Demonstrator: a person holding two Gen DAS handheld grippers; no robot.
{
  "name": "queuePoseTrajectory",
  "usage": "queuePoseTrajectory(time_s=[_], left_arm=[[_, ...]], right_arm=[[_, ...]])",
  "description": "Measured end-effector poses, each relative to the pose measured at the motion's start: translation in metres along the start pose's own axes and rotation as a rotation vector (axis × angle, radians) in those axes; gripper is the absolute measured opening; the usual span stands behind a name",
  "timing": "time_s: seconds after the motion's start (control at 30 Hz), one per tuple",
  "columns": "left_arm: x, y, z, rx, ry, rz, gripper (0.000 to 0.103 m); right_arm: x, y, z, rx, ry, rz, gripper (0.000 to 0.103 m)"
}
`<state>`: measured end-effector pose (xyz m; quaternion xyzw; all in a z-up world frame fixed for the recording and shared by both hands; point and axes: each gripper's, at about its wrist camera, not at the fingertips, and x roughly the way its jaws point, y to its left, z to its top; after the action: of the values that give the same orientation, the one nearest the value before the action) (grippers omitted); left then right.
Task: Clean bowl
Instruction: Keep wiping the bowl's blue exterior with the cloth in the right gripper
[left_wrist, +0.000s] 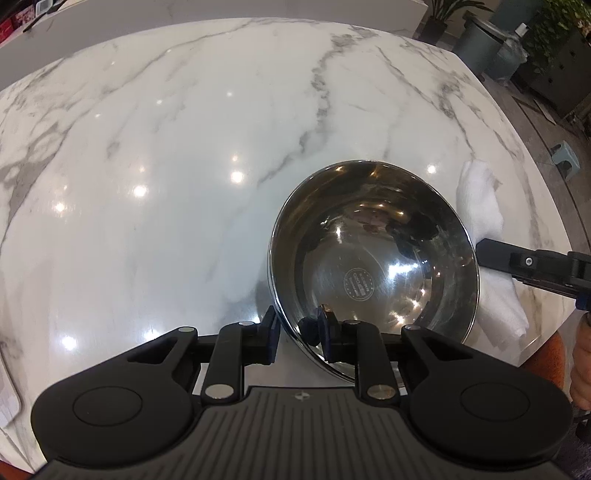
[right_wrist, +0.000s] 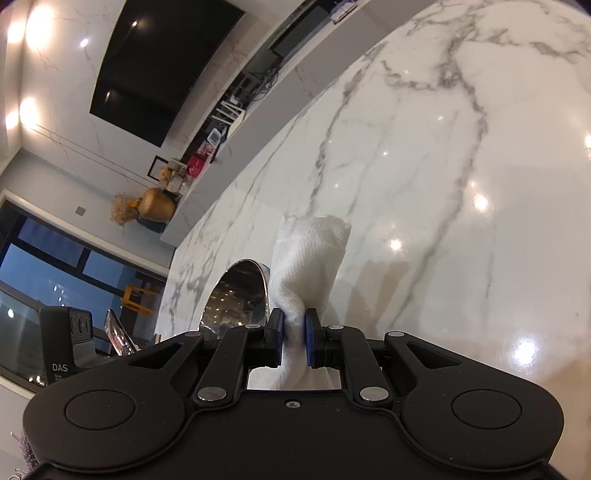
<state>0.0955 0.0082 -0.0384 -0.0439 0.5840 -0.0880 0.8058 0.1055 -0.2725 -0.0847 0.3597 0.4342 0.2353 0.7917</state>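
A shiny steel bowl (left_wrist: 376, 266) is tilted on the white marble table (left_wrist: 166, 166), its inside facing my left camera. My left gripper (left_wrist: 297, 332) is shut on the bowl's near rim, one finger outside and one inside. My right gripper (right_wrist: 294, 334) is shut on a white cloth (right_wrist: 310, 254), held just right of the bowl (right_wrist: 236, 295). In the left wrist view the cloth (left_wrist: 480, 206) lies behind the bowl's right side, and the right gripper's fingers (left_wrist: 495, 254) reach in from the right edge.
The table's far edge (left_wrist: 509, 122) curves round at the right, with plants, a bin and a small stool on the floor beyond. A sideboard (right_wrist: 207, 158) with a gold vase and boxes stands past the table.
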Motion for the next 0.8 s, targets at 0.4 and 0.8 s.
queuePoseTrajectory(time_s=[0.4,0.8], left_arm=[[0.0,0.003,-0.001,-0.002,-0.013,-0.009,0.02],[-0.02,0.007,-0.007,-0.132,-0.099,0.008,0.044]], right_arm=[[0.03,-0.01,-0.018,0.014,0.08,-0.079,0.011],[0.029,-0.011,-0.016,0.04,0.078,-0.074,0.011]])
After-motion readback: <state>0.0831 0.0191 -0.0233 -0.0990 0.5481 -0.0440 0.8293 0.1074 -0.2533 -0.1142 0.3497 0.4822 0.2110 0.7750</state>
